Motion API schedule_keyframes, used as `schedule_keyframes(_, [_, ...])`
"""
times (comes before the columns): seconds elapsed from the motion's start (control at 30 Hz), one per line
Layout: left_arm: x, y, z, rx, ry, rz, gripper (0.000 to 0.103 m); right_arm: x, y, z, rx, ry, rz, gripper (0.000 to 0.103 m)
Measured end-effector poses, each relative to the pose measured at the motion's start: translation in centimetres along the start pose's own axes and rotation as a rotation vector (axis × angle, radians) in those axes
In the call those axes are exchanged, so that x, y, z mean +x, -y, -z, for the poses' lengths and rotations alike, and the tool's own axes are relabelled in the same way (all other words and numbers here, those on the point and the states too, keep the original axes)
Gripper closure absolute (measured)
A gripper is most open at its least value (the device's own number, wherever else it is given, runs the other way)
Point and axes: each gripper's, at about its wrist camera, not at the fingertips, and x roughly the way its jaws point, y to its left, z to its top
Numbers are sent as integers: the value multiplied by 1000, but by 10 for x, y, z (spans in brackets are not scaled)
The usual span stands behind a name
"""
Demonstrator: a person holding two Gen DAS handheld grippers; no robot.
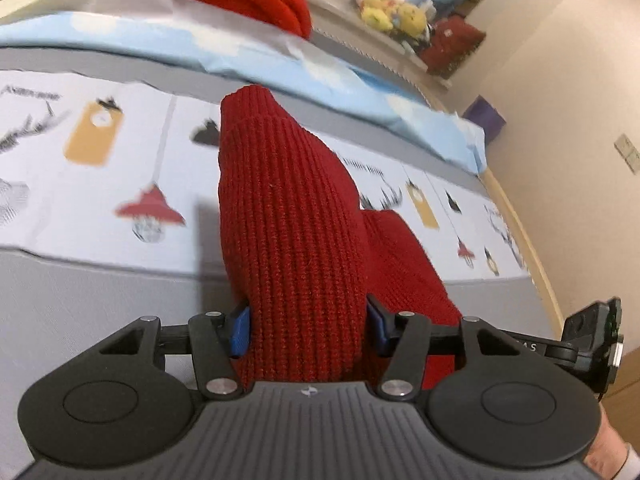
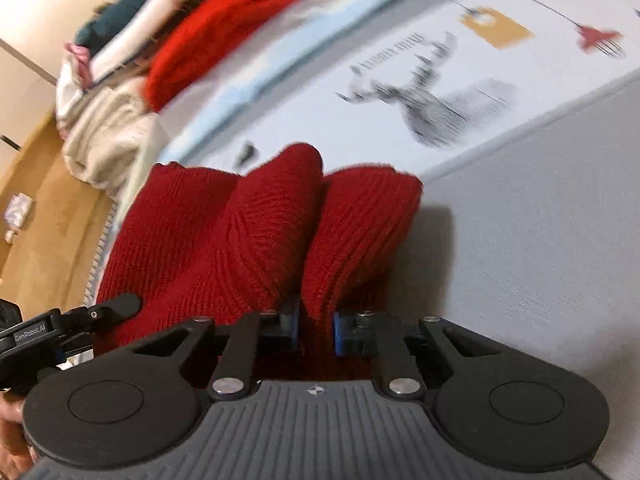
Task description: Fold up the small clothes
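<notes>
A dark red knitted garment (image 1: pixel 292 216) hangs bunched between my two grippers above the bed. My left gripper (image 1: pixel 307 330) is shut on a thick fold of it; its blue pads (image 1: pixel 240 332) press the knit from both sides. In the right wrist view the same red garment (image 2: pixel 224 232) fills the middle. My right gripper (image 2: pixel 316 332) is shut on a narrower fold of it. The left gripper's body (image 2: pixel 48 332) shows at the lower left of the right wrist view, and the right gripper's body (image 1: pixel 592 344) shows at the right edge of the left wrist view.
The bed has a grey sheet (image 1: pixel 100 300) and a white cloth printed with lamps and deer (image 2: pixel 440 92). A light blue cloth (image 1: pixel 240 48) lies behind it. A pile of clothes with a bright red knit (image 2: pixel 208 28) sits at the far side. Plush toys (image 1: pixel 388 8) lie by the wall.
</notes>
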Motion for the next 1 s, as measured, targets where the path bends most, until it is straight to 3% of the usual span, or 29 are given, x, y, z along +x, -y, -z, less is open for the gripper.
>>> schedule_keyframes(0.13, [0,-34,-17,-52,13,-65,36,18,-31,-13,-45,73,-22,86])
schedule_keyframes(0.2, [-9,-52,-19,-89,41,-111,36,30,-41,-16,-73,79,31,76])
schedule_keyframes(0.27, [-27,-61,-18,-124,54,-74,36,34,-44,-15,-85,74,93,67])
schedule_keyframes(0.33, [-43,-62,-12,-108,33,-54,36,28,-45,-15,-82,107,118,67])
schedule_keyframes(0.43, [-49,-57,11,-40,-55,-80,36,13,-54,-11,-109,124,57,61])
schedule_keyframes(0.5, [-39,-58,28,-57,-110,-64,35,11,-59,-2,-131,76,6,47])
schedule_keyframes(0.57, [-22,-66,44,-89,-159,-57,35,21,-62,11,-152,-48,-24,38])
schedule_keyframes(0.63, [3,-73,62,-101,-270,-104,35,39,-62,28,-191,-172,56,41])
schedule_keyframes(0.7, [11,-74,67,-89,-300,-129,49,50,-57,41,-204,-241,105,74])
schedule_keyframes(0.77, [2,-72,64,-87,-269,-78,62,42,-59,43,-206,-222,81,81])
schedule_keyframes(0.87, [-12,-77,64,-131,-230,21,64,8,-70,34,-251,-79,37,83])
schedule_keyframes(0.93, [-5,-77,72,-89,-280,-28,63,-4,-66,29,-240,-29,37,82])
schedule_keyframes(1.0, [2,-76,77,-35,-316,-103,61,3,-57,30,-229,-78,78,80])
